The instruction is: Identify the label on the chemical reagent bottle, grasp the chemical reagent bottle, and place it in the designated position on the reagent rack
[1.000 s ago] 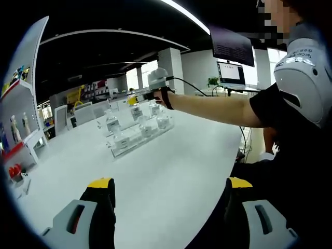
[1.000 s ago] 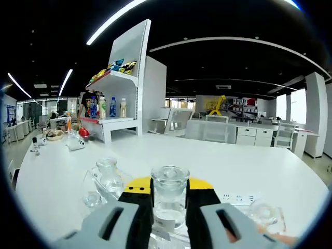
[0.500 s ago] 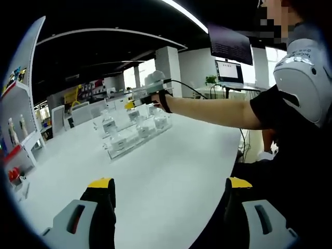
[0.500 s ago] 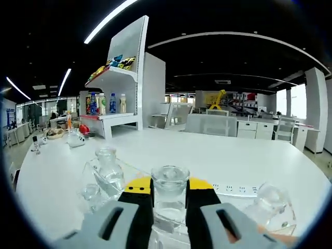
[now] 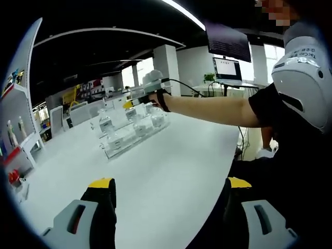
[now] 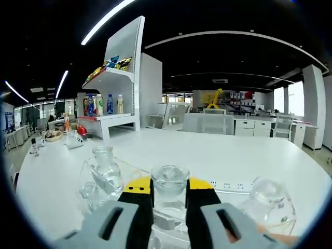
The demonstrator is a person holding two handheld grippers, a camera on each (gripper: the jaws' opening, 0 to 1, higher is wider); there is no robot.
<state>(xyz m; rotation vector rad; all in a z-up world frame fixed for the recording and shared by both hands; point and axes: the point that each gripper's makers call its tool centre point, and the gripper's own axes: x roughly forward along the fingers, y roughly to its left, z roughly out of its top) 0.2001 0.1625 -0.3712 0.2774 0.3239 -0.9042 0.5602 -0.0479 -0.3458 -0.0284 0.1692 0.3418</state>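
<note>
In the right gripper view my right gripper [image 6: 169,188] is shut on a clear glass reagent bottle [image 6: 169,199] with a wide glass mouth, held upright between the yellow-tipped jaws. It hangs just over a clear acrylic rack [image 6: 136,170]. A stoppered bottle [image 6: 105,170] stands in the rack to its left and another [image 6: 263,199] to its right. In the left gripper view my left gripper [image 5: 170,187] is open and empty, low over the white table [image 5: 171,166]. Far ahead the right gripper [image 5: 139,96], in a person's hand, is over the rack [image 5: 129,139].
A white shelf unit with drink bottles [image 6: 106,105] stands at the table's far left. A power strip [image 6: 231,185] lies behind the rack. The person's arm [image 5: 212,110] and body take up the right of the left gripper view. Chairs [image 6: 207,124] line the far edge.
The right gripper has come lower and closer to the rack with its bottle; the neighbouring bottles now look larger. The left gripper has hardly moved.
</note>
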